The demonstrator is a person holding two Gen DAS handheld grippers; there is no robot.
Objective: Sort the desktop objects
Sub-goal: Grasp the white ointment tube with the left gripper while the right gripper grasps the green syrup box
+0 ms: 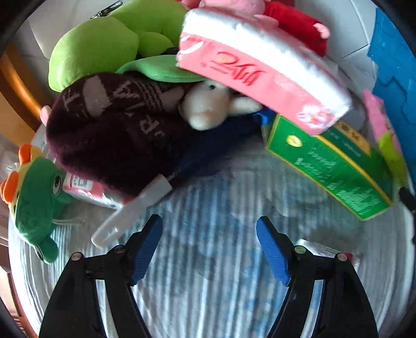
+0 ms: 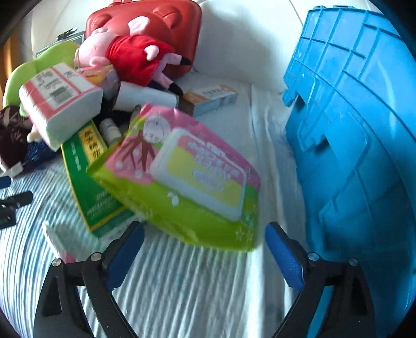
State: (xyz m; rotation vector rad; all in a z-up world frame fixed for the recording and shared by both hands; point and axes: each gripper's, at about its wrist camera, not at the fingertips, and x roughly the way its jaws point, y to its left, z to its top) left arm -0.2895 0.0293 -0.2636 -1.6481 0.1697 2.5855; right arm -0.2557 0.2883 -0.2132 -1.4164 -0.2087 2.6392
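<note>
My left gripper (image 1: 209,223) stands open over the striped cloth (image 1: 208,260) with nothing between its fingers. Just beyond it lie a dark maroon knit hat (image 1: 111,135), a grey plastic piece (image 1: 130,213) and a white plush (image 1: 205,106). A pink and white tissue pack (image 1: 260,67) leans on a green box (image 1: 330,166). My right gripper (image 2: 205,228) is open. The near edge of a pink and green wet-wipes pack (image 2: 187,176) sits between its fingertips, with a gap showing at the right pad. That pack rests tilted on the green box (image 2: 88,187).
A blue plastic crate (image 2: 358,156) stands close on the right. At the back are a red case (image 2: 156,20), a pink pig plush in a red dress (image 2: 130,54), a small bottle (image 2: 110,130) and an orange and white box (image 2: 210,98). A frog plush (image 1: 33,202) lies at the left.
</note>
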